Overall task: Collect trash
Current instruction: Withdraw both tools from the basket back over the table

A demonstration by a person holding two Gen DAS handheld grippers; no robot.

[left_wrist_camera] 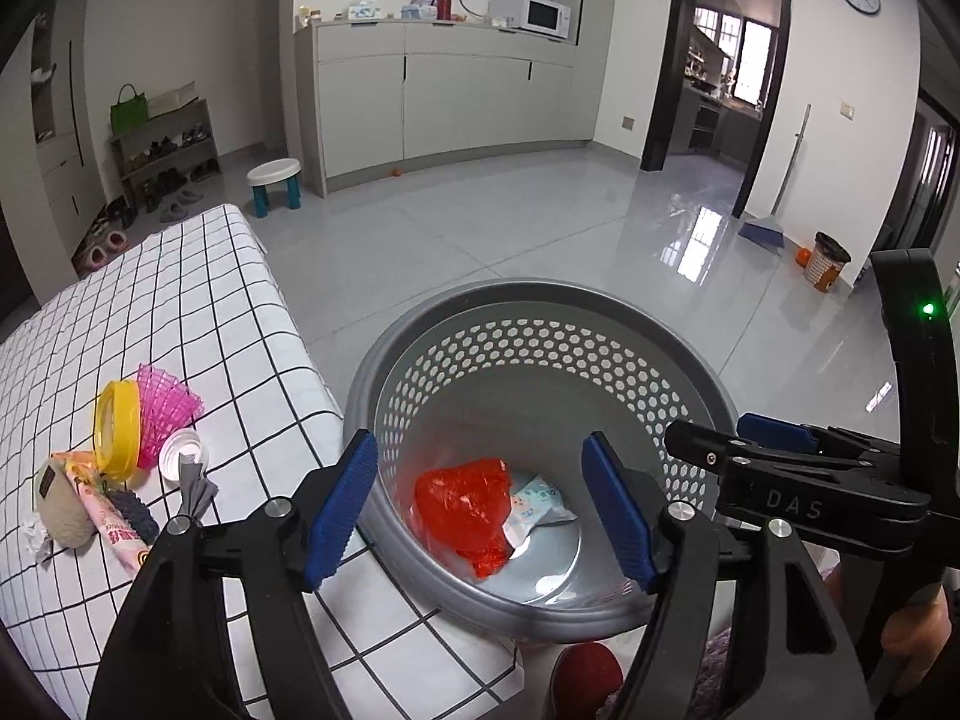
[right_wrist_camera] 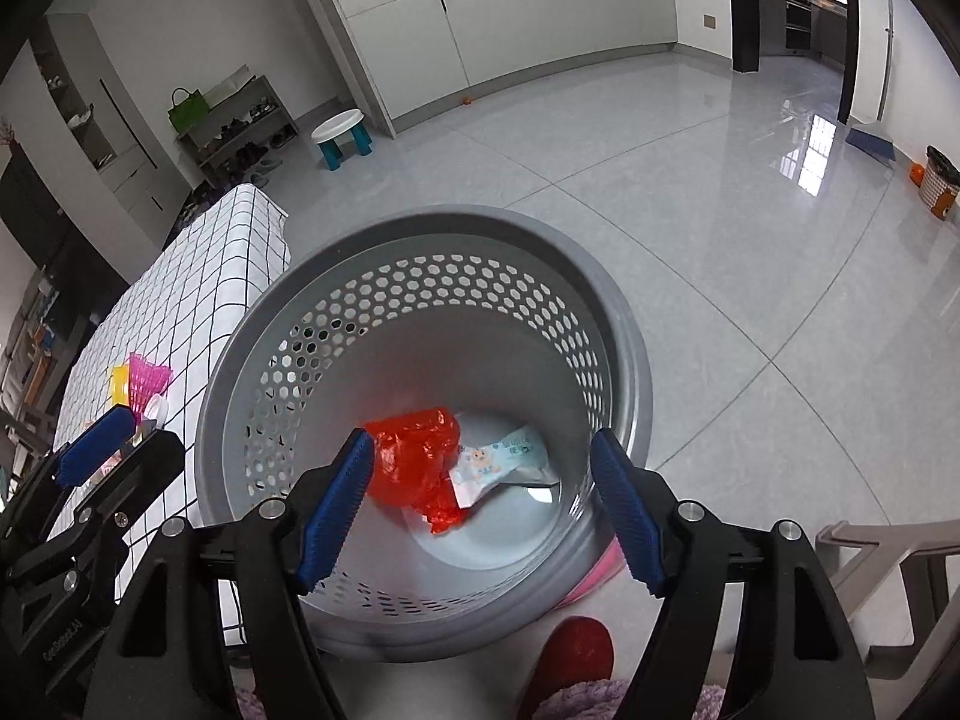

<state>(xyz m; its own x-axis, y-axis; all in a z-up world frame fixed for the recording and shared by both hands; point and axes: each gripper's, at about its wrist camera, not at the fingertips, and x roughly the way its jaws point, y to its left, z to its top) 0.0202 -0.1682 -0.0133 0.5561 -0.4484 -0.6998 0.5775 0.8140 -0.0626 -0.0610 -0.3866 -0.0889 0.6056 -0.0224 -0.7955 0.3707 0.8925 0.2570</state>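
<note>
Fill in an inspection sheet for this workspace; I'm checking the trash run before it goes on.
Surface: checked tablecloth, partly covered.
Job's things: grey basket on the floor holds a red plastic bag and a small wrapper.
Clutter: yellow lid, pink shuttlecock, pink packet on the cloth.
Grippers: left gripper and right gripper over the basket, jaws open, empty.
Cables: nothing seen.
Surroundings: stool, broom.

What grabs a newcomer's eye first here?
The grey perforated basket fills the middle of both views, with a crumpled red plastic bag and a pale wet-wipe packet at its bottom. Both the left gripper and right gripper hang open above it, empty.
</note>
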